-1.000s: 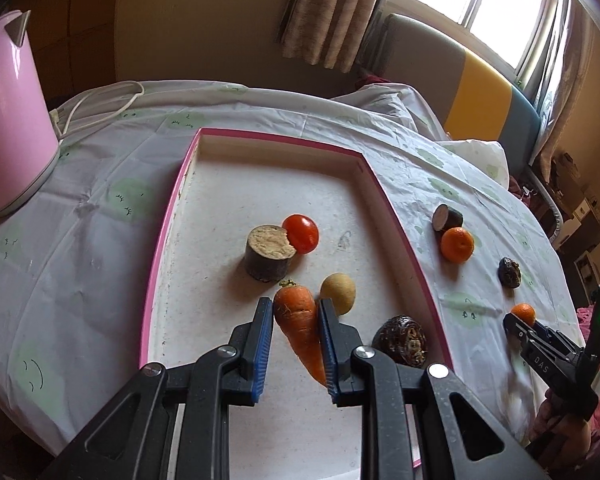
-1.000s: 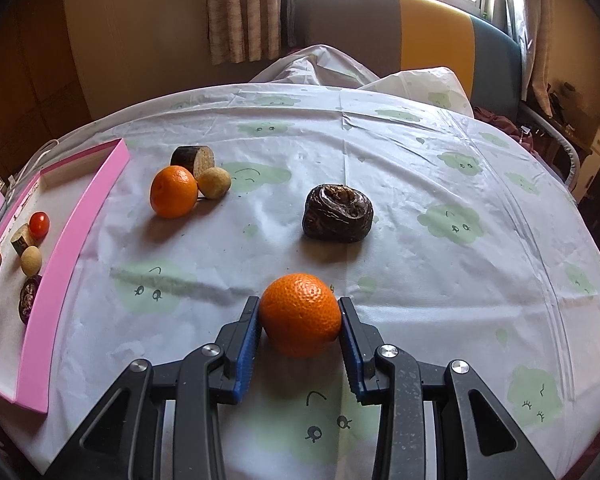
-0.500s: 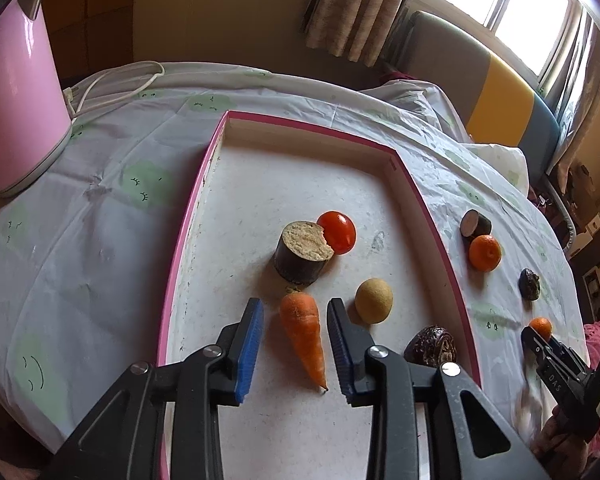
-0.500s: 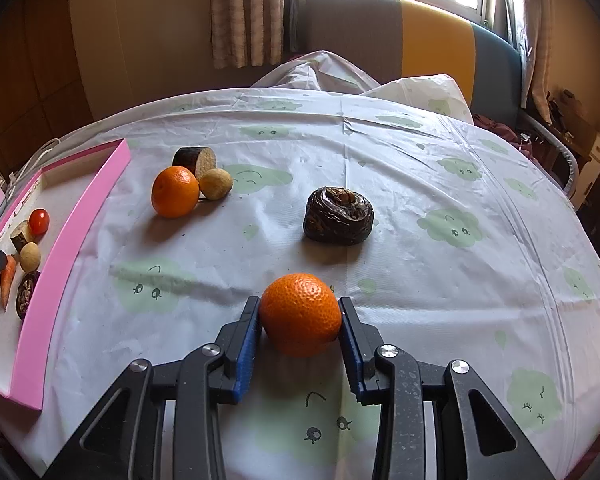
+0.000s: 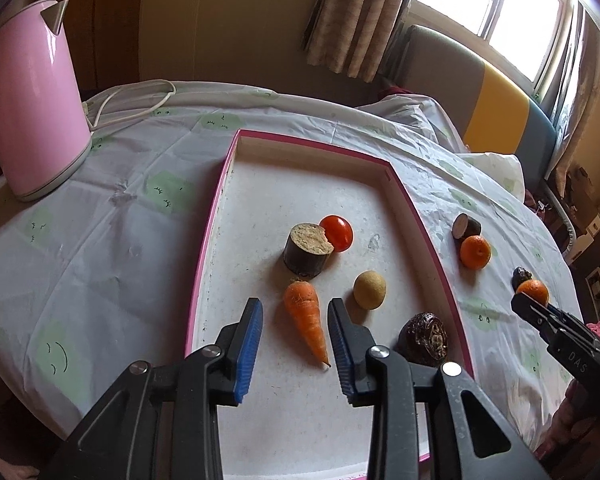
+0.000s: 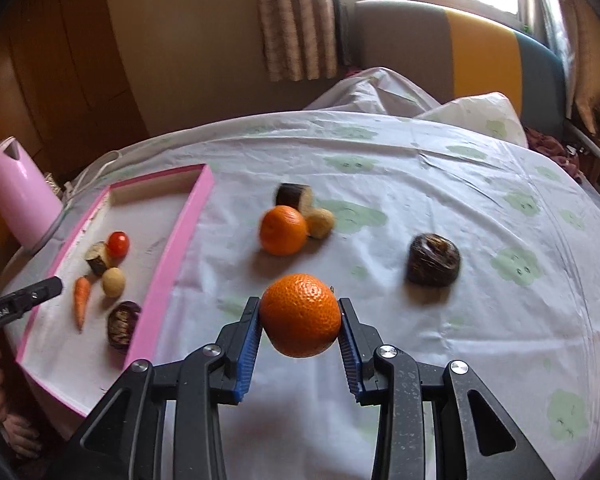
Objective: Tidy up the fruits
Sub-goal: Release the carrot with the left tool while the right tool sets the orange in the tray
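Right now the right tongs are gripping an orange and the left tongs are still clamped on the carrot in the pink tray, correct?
Not quite. The left tongs have just opened: the carrot lies between the pads untouched, on the floor of the pink tray, as the left wrist view shows. The right tongs do grip an orange.

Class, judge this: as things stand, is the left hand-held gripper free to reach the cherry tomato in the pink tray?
Probably yes: the left hand-held gripper is open and empty, though the carrot and the dark cut piece lie before the tomato.
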A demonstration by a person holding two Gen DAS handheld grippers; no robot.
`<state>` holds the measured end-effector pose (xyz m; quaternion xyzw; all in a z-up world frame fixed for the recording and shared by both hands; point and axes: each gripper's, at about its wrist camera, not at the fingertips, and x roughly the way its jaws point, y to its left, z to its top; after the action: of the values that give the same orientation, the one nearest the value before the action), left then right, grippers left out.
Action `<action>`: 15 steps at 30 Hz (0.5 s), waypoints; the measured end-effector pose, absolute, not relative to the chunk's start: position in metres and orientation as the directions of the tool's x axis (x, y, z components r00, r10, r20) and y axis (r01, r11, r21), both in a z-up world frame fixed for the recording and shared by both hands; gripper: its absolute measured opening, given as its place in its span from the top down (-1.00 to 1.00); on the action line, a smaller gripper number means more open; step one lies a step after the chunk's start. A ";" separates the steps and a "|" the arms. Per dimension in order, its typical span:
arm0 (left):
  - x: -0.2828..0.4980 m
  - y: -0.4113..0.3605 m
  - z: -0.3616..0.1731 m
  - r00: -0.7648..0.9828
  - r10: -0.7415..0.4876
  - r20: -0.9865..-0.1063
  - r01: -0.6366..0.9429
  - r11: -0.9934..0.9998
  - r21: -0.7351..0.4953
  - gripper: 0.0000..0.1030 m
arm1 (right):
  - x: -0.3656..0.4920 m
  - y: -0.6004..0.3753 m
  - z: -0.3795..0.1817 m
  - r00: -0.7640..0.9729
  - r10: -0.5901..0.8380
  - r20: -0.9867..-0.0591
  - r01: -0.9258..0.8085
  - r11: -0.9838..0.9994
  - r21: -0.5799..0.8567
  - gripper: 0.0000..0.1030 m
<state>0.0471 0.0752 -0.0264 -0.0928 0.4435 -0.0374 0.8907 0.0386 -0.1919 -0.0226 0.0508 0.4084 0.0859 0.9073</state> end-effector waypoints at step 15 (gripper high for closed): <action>0.041 0.082 -0.027 0.603 -0.163 -0.781 -0.020 0.976 -0.218 0.34 | 0.105 -0.077 -0.028 0.527 0.351 -0.774 -0.343 0.921 0.183 0.25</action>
<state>0.0414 0.0820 -0.0274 -0.1026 0.4437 -0.0402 0.8894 0.1055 -0.0768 -0.0281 0.0042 0.4438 0.1985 0.8739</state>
